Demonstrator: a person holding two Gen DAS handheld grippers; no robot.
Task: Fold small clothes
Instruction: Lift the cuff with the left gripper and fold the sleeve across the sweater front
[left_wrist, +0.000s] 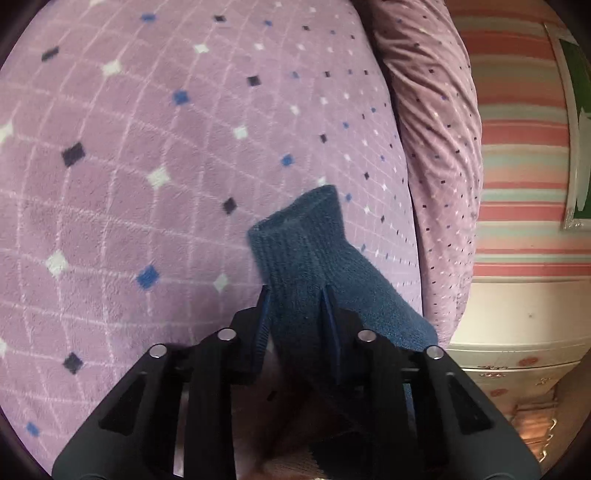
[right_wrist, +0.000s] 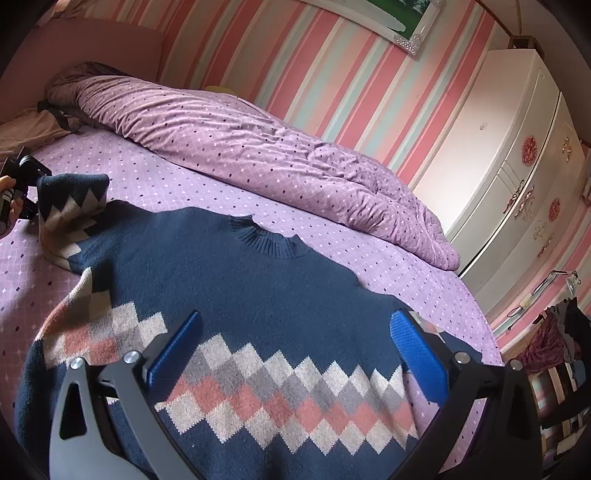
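Navy knit with a band of pink, grey and cream diamonds, the sweater (right_wrist: 258, 295) lies spread flat on the bed's lilac diamond-print sheet (right_wrist: 388, 273), collar toward the rumpled duvet (right_wrist: 258, 136). The right claw (right_wrist: 295, 350) hovers over its chest, blue pads wide apart and holding nothing. The left claw (left_wrist: 295, 295) is clamped on the sleeve cuff (left_wrist: 299, 236), which stands up from between its pads above the sheet. In the right wrist view that sleeve (right_wrist: 72, 206) is lifted at the sweater's far left. A white wardrobe (right_wrist: 498, 166) stands against the striped wall (right_wrist: 332, 55).
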